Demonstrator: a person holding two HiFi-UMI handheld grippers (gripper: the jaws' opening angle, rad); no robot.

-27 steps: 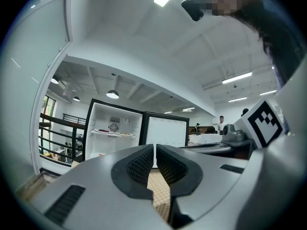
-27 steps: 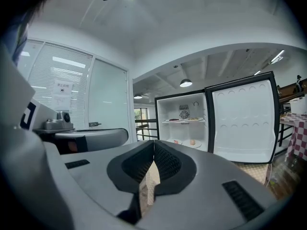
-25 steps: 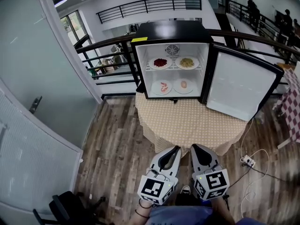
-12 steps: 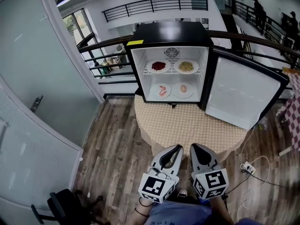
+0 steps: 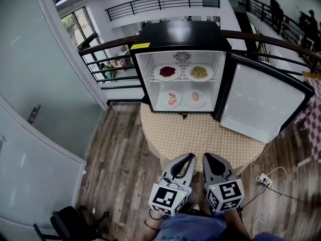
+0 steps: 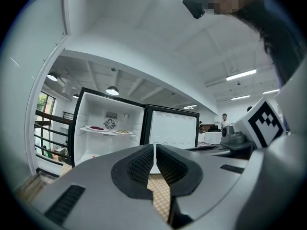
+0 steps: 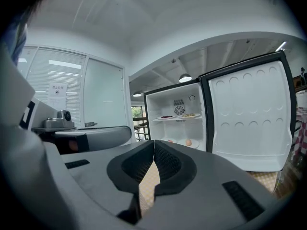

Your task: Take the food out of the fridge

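A small black fridge (image 5: 183, 36) stands on a round table (image 5: 200, 134) with its door (image 5: 261, 102) swung open to the right. On its upper shelf sit a plate of red food (image 5: 167, 72) and a plate of yellow noodles (image 5: 199, 72). Below lie a plate with pink pieces (image 5: 172, 99) and a plate with an egg-like item (image 5: 195, 97). My left gripper (image 5: 191, 157) and right gripper (image 5: 205, 157) hover side by side at the table's near edge, both shut and holding nothing. The fridge (image 6: 110, 128) shows past the left jaws, and the fridge (image 7: 180, 116) past the right ones.
A black railing (image 5: 103, 59) runs behind the fridge. A glass partition (image 5: 45, 94) lines the left side. A power strip and cable (image 5: 265, 179) lie on the wood floor at the right. A black chair (image 5: 67, 224) sits at the lower left. People stand far off at the top right.
Both grippers and the head view have moved closer to the table and fridge, which now look larger. The jaws have stayed shut.
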